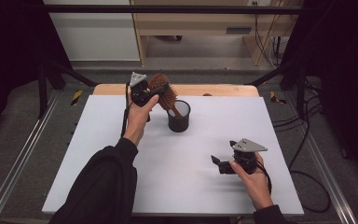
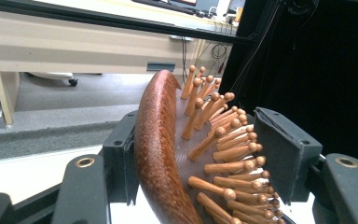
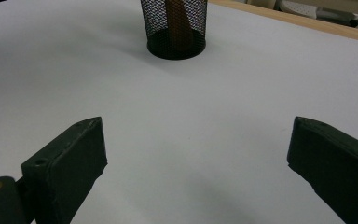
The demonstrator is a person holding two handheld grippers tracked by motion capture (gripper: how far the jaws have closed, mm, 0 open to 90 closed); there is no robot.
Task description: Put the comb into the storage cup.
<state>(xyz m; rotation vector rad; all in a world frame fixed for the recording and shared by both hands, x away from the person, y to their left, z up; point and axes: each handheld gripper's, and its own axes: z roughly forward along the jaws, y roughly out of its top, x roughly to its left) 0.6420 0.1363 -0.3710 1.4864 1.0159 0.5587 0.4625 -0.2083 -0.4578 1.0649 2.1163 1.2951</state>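
A brown wooden hairbrush (image 1: pixel 166 91) with peg bristles stands tilted, its handle down inside a black mesh cup (image 1: pixel 178 117) at the far middle of the white board. My left gripper (image 1: pixel 158 96) is shut on the brush head. In the left gripper view one pad lies against the brush's rounded back (image 2: pixel 156 154) and the other meets the bristle tips. The right gripper (image 1: pixel 222 154) rests low near the board's front right, open, with nothing between its jaws. In the right gripper view the mesh cup (image 3: pixel 174 28) stands ahead of the right gripper (image 3: pixel 196 158), with the brown handle showing through the mesh.
The white board (image 1: pixel 121 177) covers a wooden table whose far edge (image 1: pixel 223 89) shows behind the cup. Metal rails run along both sides, and black cables (image 1: pixel 307 140) lie on the floor at the right. A desk stands beyond the table.
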